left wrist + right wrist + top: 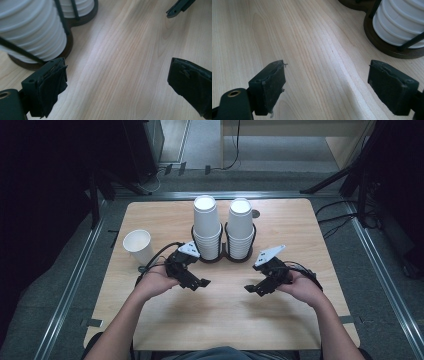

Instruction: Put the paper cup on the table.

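Two stacks of paper cups [206, 227] are standing in a dark holder [224, 256] at the bench's [210, 315] far middle, light and easily crushed, best pinched gently at a rim. Left gripper [199, 283] and right gripper [251, 289] are hovering just before them, angled inward, fingers wide and holding nothing

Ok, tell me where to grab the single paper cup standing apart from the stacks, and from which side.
Grip the single cup across its upper wall, just under the rim, where it is widest. It stands upright and open-topped near the table's left edge, with bare wood around it. The left gripper is nearest and its jaws are open, so coming in level from the cup's front probably works best.
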`<action>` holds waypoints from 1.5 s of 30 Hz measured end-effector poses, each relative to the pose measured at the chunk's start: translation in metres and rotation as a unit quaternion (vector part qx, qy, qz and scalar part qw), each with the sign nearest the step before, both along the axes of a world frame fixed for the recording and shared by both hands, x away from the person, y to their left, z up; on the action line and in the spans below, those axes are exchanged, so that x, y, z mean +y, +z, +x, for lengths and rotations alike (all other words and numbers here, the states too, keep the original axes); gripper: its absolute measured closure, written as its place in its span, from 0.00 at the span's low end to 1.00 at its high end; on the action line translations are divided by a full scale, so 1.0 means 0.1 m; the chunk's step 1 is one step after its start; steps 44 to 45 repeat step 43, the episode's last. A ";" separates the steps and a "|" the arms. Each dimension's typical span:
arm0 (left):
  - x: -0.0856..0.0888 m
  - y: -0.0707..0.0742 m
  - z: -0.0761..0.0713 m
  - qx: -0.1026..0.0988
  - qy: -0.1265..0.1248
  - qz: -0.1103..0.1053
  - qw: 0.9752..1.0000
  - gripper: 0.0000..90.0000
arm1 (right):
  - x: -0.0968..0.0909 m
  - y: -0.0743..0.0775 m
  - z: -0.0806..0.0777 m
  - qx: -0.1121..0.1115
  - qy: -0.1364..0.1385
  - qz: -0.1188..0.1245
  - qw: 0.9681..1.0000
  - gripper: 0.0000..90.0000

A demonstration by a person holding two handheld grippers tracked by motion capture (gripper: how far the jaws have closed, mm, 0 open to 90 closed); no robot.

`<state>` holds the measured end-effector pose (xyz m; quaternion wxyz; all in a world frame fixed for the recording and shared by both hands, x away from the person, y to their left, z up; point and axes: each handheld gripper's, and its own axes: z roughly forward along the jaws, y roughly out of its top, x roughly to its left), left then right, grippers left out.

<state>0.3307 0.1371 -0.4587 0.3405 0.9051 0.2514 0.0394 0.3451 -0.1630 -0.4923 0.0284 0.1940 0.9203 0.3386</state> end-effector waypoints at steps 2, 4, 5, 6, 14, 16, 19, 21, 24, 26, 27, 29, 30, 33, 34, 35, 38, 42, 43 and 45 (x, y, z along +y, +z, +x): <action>-0.04 -0.02 0.00 -0.001 -0.006 -0.002 1.000 0.03 | 0.00 0.00 -0.01 0.001 -0.001 -0.002 1.000 0.17; -0.08 -0.04 0.00 -0.003 -0.009 -0.002 1.000 0.03 | 0.00 -0.01 -0.02 0.001 0.000 0.000 1.000 0.17; -0.10 -0.04 0.01 -0.003 -0.012 -0.003 1.000 0.03 | 0.00 -0.01 -0.02 0.002 0.000 -0.001 1.000 0.17; -0.11 -0.05 0.01 -0.001 -0.015 -0.005 1.000 0.03 | 0.00 -0.02 -0.03 0.002 0.001 -0.003 1.000 0.17; -0.27 -0.11 0.03 0.018 -0.026 -0.003 1.000 0.03 | -0.01 -0.04 -0.07 0.008 -0.001 -0.006 1.000 0.17; -0.29 -0.12 0.04 0.018 -0.025 -0.005 1.000 0.03 | -0.01 -0.04 -0.08 0.007 0.001 -0.005 1.000 0.17; -0.32 -0.15 0.05 0.016 -0.022 -0.004 1.000 0.03 | -0.01 -0.04 -0.09 0.010 0.002 -0.003 1.000 0.17; -0.33 -0.17 0.06 0.015 -0.020 -0.003 1.000 0.03 | -0.01 -0.05 -0.10 0.010 0.005 -0.004 1.000 0.17; -0.33 -0.19 0.08 0.015 -0.014 -0.007 1.000 0.03 | 0.00 -0.06 -0.10 0.011 0.009 -0.005 1.000 0.17; -0.32 -0.20 0.09 0.015 -0.011 -0.010 1.000 0.03 | 0.00 -0.06 -0.10 0.010 0.008 -0.004 1.000 0.17; -0.32 -0.20 0.09 0.014 -0.011 -0.009 1.000 0.03 | 0.00 -0.06 -0.10 0.010 0.008 -0.004 1.000 0.17; -0.33 -0.21 0.09 0.012 -0.011 -0.009 1.000 0.03 | 0.00 -0.06 -0.09 0.010 0.008 -0.004 1.000 0.17; -0.33 -0.21 0.09 0.011 -0.011 -0.008 1.000 0.03 | 0.00 -0.06 -0.09 0.010 0.008 -0.004 1.000 0.17; -0.34 -0.23 0.08 0.005 -0.016 -0.005 1.000 0.03 | 0.00 -0.06 -0.09 0.010 0.009 -0.007 1.000 0.17; -0.35 -0.24 0.08 0.003 -0.017 -0.005 1.000 0.03 | 0.00 -0.06 -0.09 0.010 0.009 -0.007 1.000 0.17; -0.35 -0.24 0.08 0.002 -0.018 -0.008 1.000 0.03 | 0.00 -0.06 -0.09 0.010 0.010 -0.007 1.000 0.17; -0.35 -0.25 0.07 -0.009 -0.019 -0.004 1.000 0.03 | 0.00 -0.06 -0.09 0.009 0.009 -0.006 1.000 0.17; -0.36 -0.30 0.10 -0.019 -0.018 0.005 1.000 0.03 | 0.00 -0.07 -0.09 0.016 0.008 -0.010 1.000 0.17; -0.37 -0.33 0.11 -0.018 -0.017 0.006 1.000 0.03 | 0.00 -0.09 -0.08 0.016 0.010 -0.015 1.000 0.17; -0.37 -0.33 0.11 -0.018 -0.017 0.006 1.000 0.03 | 0.00 -0.09 -0.08 0.016 0.010 -0.015 1.000 0.17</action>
